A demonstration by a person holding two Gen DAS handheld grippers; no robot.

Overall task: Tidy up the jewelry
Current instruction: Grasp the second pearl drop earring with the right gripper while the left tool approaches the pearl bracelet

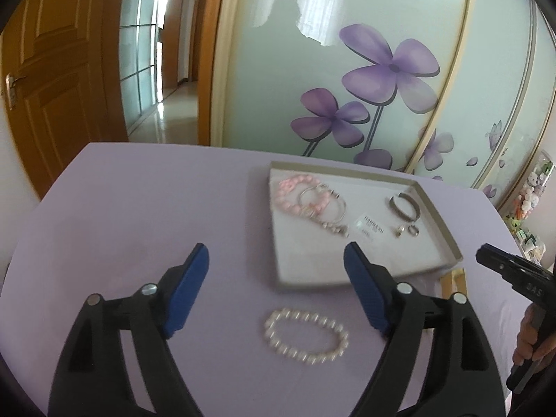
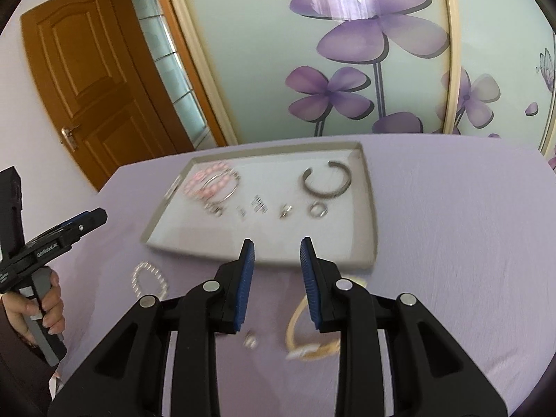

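A shallow white tray (image 1: 448,232) (image 2: 371,187) on the lilac table holds a pink bead bracelet (image 1: 290,191) (image 2: 203,179), a silver bangle (image 1: 333,205), a dark cuff (image 1: 405,205) (image 2: 326,182), a ring (image 2: 318,210) and small pieces. A pearl bracelet (image 1: 305,335) (image 2: 149,278) lies on the table in front of the tray. My left gripper (image 1: 276,246) hangs over it, jaws wide open and empty. My right gripper (image 2: 277,241) stands partly open with nothing between its pads. Under it lie a gold bangle (image 2: 295,319) and a small silver piece (image 2: 251,342).
The lilac table (image 1: 139,208) ends in a curved far edge, with a glass wardrobe door painted with purple flowers (image 1: 392,66) behind it. A wooden door (image 2: 93,80) stands at the left. A person's hand (image 2: 52,305) holds the left gripper's handle.
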